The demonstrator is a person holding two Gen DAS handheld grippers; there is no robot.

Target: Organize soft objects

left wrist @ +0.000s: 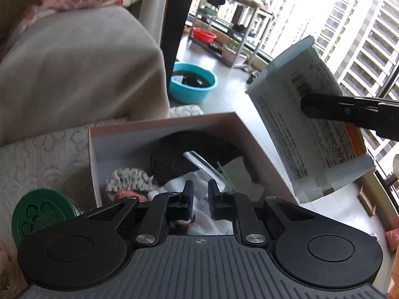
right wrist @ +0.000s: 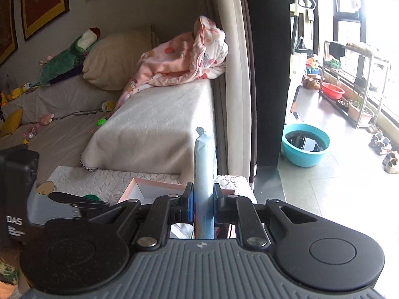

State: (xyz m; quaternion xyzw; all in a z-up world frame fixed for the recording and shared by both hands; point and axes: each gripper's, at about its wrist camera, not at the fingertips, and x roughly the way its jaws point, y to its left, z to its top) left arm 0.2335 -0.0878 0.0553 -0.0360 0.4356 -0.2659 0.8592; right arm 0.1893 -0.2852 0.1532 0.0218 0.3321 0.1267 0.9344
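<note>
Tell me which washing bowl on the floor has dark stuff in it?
The teal basin, close behind the sofa end. The red basin sits farther off by the metal rack.

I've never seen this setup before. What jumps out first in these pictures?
A pale blue soft packet held in the air by the right gripper, up right of an open white box full of odds and ends. The left gripper hangs empty over that box. Behind, a pink blanket lies bunched on the sofa.
</note>
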